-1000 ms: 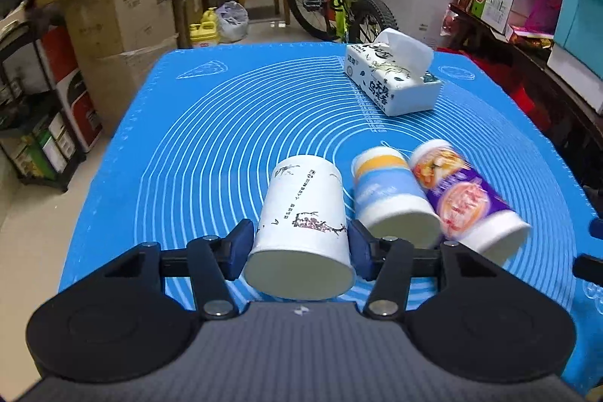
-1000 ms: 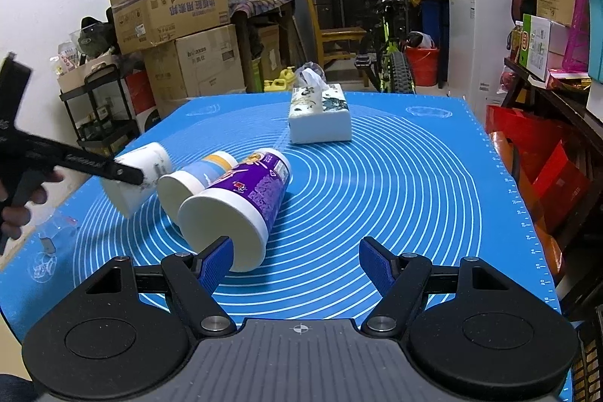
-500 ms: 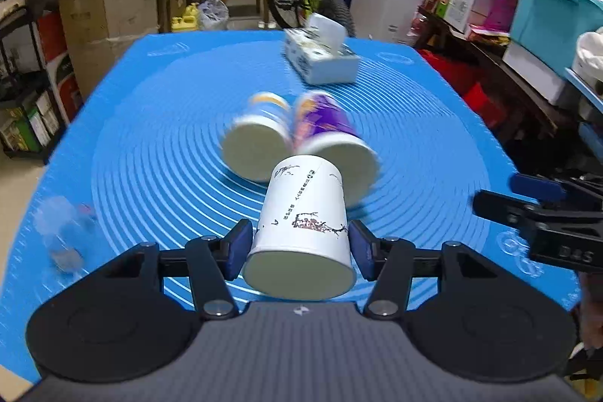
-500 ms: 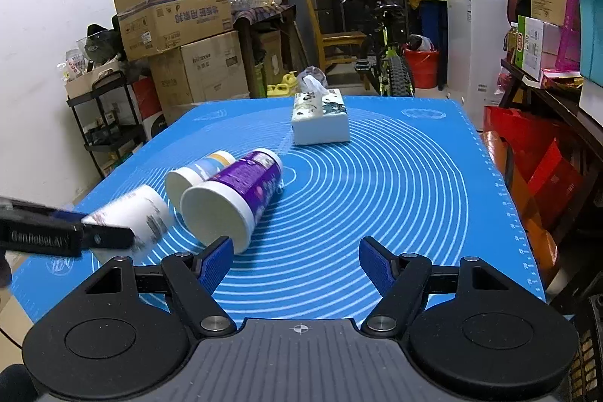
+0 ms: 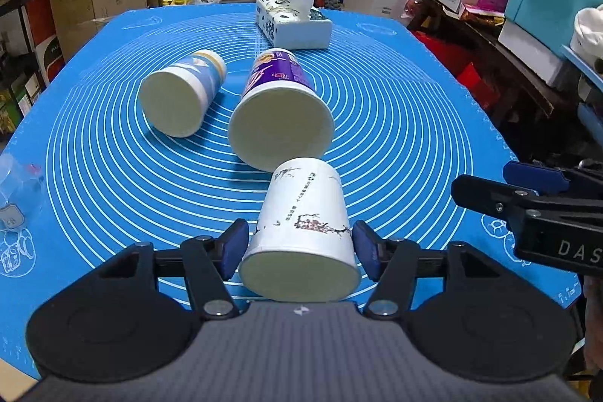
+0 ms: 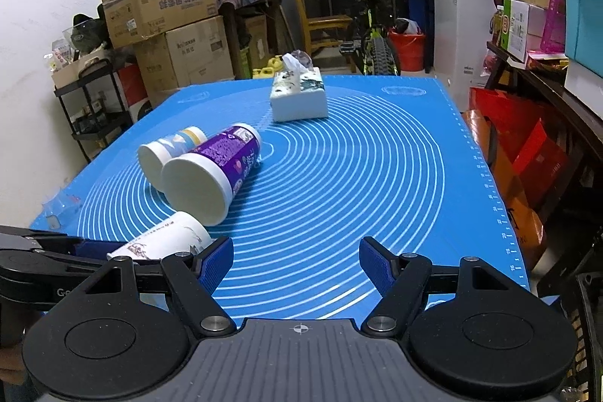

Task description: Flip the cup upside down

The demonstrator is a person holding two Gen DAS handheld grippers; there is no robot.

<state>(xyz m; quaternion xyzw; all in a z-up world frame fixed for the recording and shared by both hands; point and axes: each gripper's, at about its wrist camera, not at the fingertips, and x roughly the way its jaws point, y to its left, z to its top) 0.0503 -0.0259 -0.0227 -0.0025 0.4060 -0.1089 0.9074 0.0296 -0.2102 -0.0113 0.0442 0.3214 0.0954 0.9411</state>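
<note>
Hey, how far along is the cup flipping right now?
Done: the left hand-held gripper is shut on the white cup, held near its wide mouth. In hand: the cup lies on its side, not yet inverted. Left: turn it mouth-down onto the blue mat. The right hand-held gripper is open and holds nothing.

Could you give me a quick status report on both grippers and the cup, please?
Left gripper shut on white cup, cup tilted, mouth toward camera. Right gripper open, empty. Purple cup lies close ahead of the white cup.
</note>
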